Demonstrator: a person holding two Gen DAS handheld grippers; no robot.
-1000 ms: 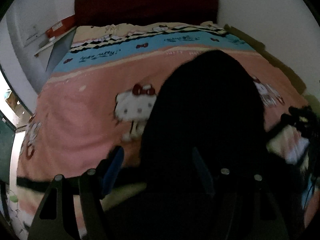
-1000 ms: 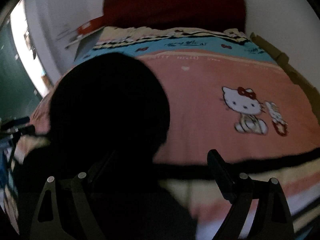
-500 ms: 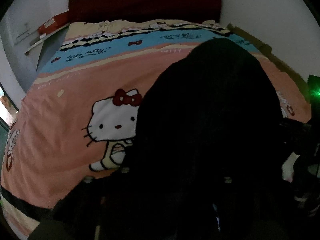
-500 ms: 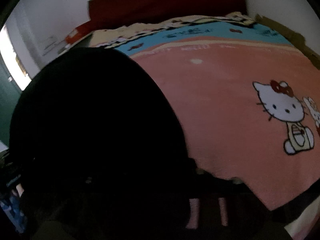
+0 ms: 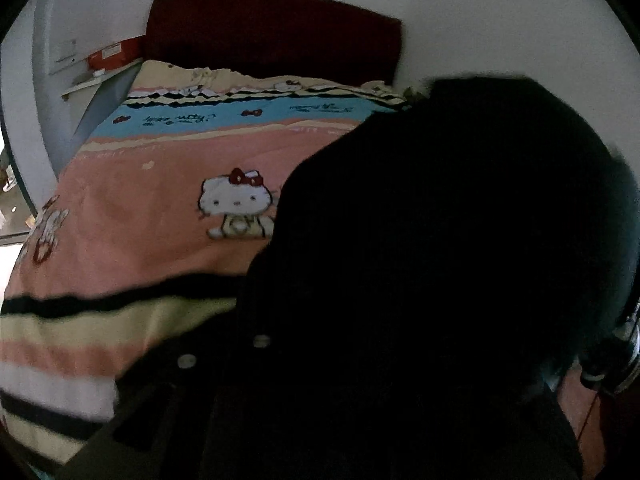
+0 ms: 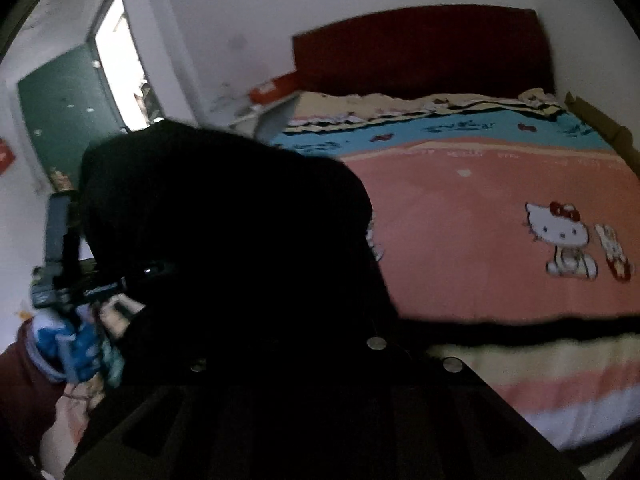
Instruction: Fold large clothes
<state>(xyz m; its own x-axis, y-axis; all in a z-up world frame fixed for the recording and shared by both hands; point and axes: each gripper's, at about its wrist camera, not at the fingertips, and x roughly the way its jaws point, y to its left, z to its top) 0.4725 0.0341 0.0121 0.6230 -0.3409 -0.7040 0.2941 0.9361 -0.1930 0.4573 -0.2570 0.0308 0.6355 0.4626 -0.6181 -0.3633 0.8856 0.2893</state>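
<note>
A large black garment (image 5: 440,260) hangs lifted above the pink cartoon-cat bedspread (image 5: 160,220) and fills the right and bottom of the left wrist view. It also fills the left and bottom of the right wrist view (image 6: 240,280). My left gripper (image 5: 224,364) is shut on the garment's edge; its fingers are buried in dark cloth, only screws show. My right gripper (image 6: 400,360) is shut on the garment too. The left gripper also shows from outside in the right wrist view (image 6: 60,276).
The bed has a dark red headboard (image 5: 272,32) against a white wall. A shelf with a red box (image 5: 112,54) is at the bed's left. A green door (image 6: 68,112) and bright doorway stand at the left. The bedspread's striped edge (image 6: 540,372) is near.
Both grippers went from open above the garment to shut on it, then lifted it up and back. The garment now hangs higher and the striped near edge of the bedspread shows again.
</note>
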